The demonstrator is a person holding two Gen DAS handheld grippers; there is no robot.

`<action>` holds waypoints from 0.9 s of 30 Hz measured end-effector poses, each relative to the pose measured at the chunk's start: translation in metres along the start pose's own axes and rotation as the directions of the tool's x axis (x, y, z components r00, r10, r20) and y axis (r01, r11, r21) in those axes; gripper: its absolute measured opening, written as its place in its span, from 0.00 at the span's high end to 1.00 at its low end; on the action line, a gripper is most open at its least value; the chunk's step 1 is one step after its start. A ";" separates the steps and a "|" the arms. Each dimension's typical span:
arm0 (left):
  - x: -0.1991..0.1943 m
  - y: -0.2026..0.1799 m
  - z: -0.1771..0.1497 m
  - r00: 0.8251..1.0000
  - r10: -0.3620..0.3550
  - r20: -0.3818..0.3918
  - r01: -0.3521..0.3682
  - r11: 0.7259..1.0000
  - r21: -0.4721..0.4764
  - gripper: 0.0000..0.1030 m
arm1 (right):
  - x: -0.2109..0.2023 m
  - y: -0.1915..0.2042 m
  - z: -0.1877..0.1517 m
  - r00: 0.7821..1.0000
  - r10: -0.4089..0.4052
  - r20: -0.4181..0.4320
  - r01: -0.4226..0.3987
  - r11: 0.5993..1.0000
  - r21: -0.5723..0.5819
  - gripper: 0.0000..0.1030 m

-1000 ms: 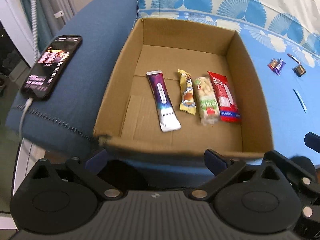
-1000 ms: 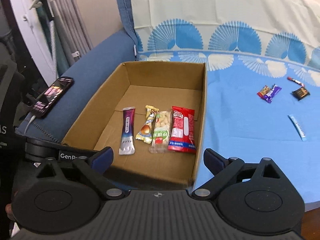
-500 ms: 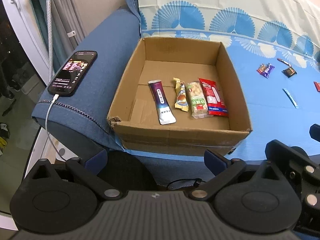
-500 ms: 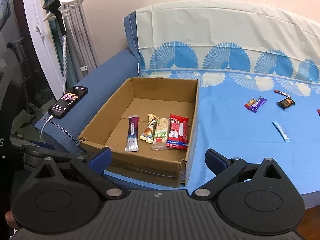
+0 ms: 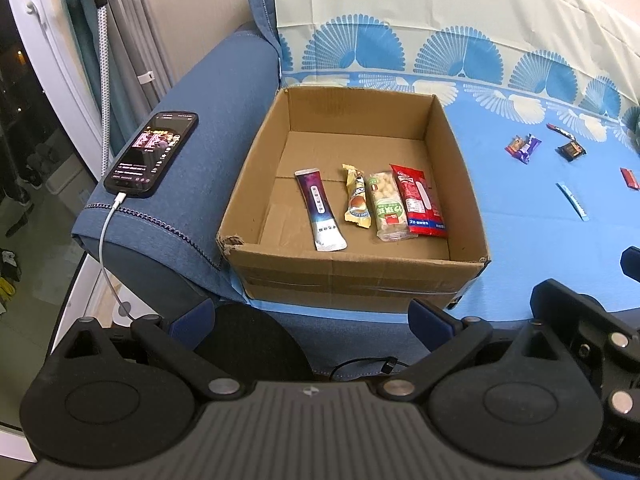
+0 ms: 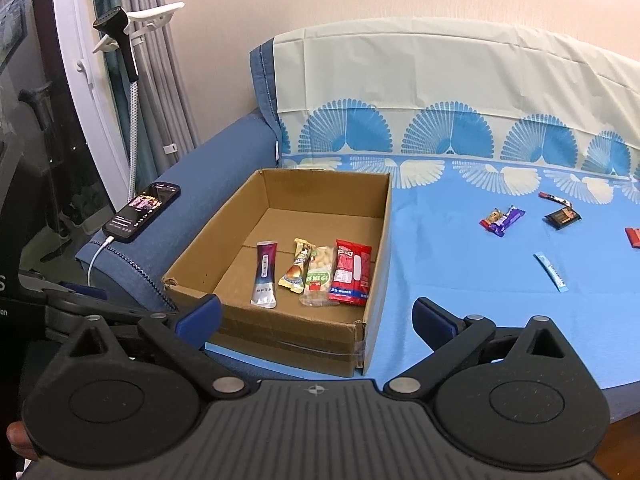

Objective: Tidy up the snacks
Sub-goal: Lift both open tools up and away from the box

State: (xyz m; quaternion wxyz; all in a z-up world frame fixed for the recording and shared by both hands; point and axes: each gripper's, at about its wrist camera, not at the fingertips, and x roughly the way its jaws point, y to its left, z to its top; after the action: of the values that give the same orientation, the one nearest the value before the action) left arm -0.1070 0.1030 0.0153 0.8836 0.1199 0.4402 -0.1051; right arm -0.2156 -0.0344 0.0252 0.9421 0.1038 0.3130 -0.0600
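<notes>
snack box (image 6: 380,240) beyond right tool (image 6: 316,316), apart

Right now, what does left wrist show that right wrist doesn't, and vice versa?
Left wrist only: a looped black cable below the sofa edge and the right tool's body at the frame's right edge.
Right wrist only: the steamer head on its white holder, and the bare wall.
Both: cardboard box with four snacks in a row, charging phone on the armrest, loose snacks on the blue cover.

The cardboard box (image 5: 352,280) is open-topped; its back half and left strip are unoccupied. Access is hemmed by its walls and the sofa armrest (image 5: 208,152).
</notes>
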 end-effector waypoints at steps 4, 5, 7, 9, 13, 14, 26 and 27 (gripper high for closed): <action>0.000 0.000 0.000 1.000 -0.002 -0.004 0.002 1.000 -0.001 0.00 | 0.000 0.001 0.000 1.000 0.000 0.000 0.000 1.000 -0.004 0.02; 0.001 0.001 0.000 1.000 -0.002 -0.005 0.002 1.000 -0.001 0.00 | 0.000 0.001 0.000 1.000 -0.001 0.000 0.001 1.000 -0.004 0.02; 0.002 0.000 0.000 1.000 -0.002 -0.012 0.002 1.000 0.000 0.00 | 0.002 0.002 0.000 1.000 -0.001 -0.005 0.001 1.000 -0.005 0.02; 0.005 0.001 0.001 1.000 -0.007 -0.026 0.007 1.000 -0.004 0.00 | 0.004 0.002 0.000 1.000 0.001 -0.012 -0.001 1.000 -0.004 0.02; 0.011 0.002 0.001 0.998 -0.018 -0.058 0.017 1.000 -0.017 0.00 | 0.008 0.001 -0.001 1.000 0.005 -0.022 -0.005 1.000 0.000 0.02; 0.013 0.002 0.001 0.998 -0.017 -0.064 0.016 1.000 -0.017 0.00 | 0.010 0.000 -0.001 1.000 0.007 -0.025 -0.007 1.000 0.002 0.02; 0.036 -0.007 0.007 0.989 0.011 -0.146 -0.009 1.000 0.010 0.00 | 0.031 -0.012 -0.003 0.997 0.040 -0.070 -0.037 0.998 0.042 0.01; 0.038 -0.009 0.008 0.988 0.013 -0.152 -0.011 1.000 0.017 0.00 | 0.032 -0.013 -0.003 0.996 0.044 -0.073 -0.041 0.998 0.045 0.01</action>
State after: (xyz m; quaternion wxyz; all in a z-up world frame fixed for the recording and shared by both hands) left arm -0.0814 0.0889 -0.0117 0.8472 0.1373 0.5046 -0.0939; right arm -0.1941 -0.0483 0.0012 0.9284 0.1331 0.3442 -0.0427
